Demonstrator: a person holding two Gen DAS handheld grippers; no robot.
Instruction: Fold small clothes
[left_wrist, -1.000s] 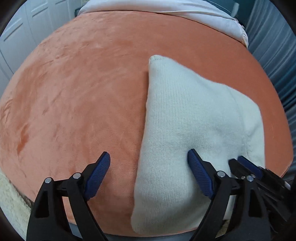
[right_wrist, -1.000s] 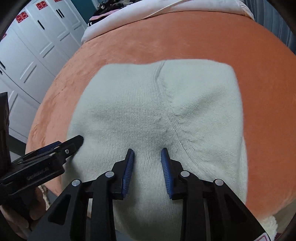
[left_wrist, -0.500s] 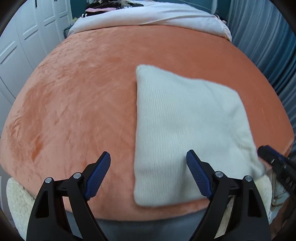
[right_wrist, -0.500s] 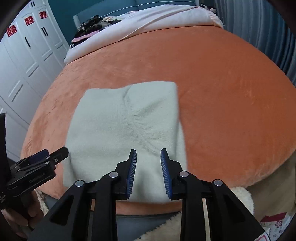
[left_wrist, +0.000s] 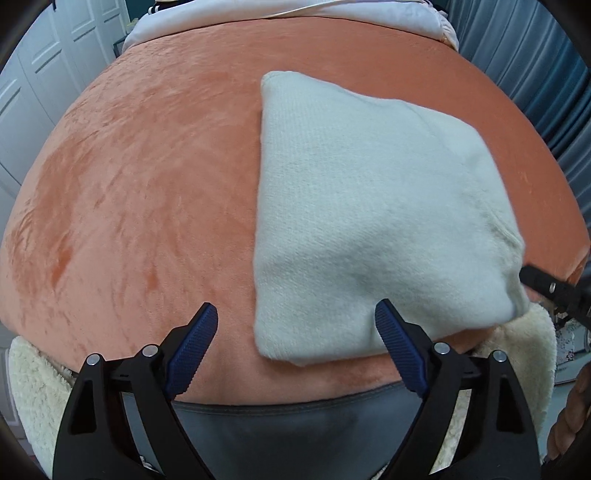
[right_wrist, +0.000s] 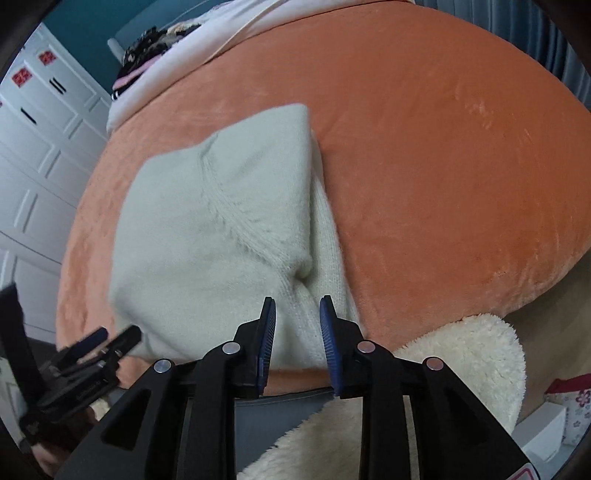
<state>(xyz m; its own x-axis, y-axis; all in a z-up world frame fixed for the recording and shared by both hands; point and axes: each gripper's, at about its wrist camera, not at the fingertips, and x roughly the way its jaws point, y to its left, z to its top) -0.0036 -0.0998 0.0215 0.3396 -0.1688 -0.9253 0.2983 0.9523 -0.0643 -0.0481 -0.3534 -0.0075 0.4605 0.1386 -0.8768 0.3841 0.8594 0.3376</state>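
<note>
Left wrist view: the left tongs (left_wrist: 296, 347) stand wide open, holding nothing, poised at the near edge of the orange bed cover (left_wrist: 147, 184). A folded cream knit garment (left_wrist: 369, 221) lies flat on the cover, its near edge between the blue pads (left_wrist: 192, 350) (no contact visible). The right tongs (left_wrist: 543, 284) show at the garment's right corner.

Right wrist view: the right tongs (right_wrist: 297, 332) are partly open, a narrow gap between the pads, with the garment (right_wrist: 221, 229) lying just ahead; grip cannot be confirmed. A fleece rug (right_wrist: 461, 362) lies below the bed edge. White cupboards (right_wrist: 40, 147) stand left.
</note>
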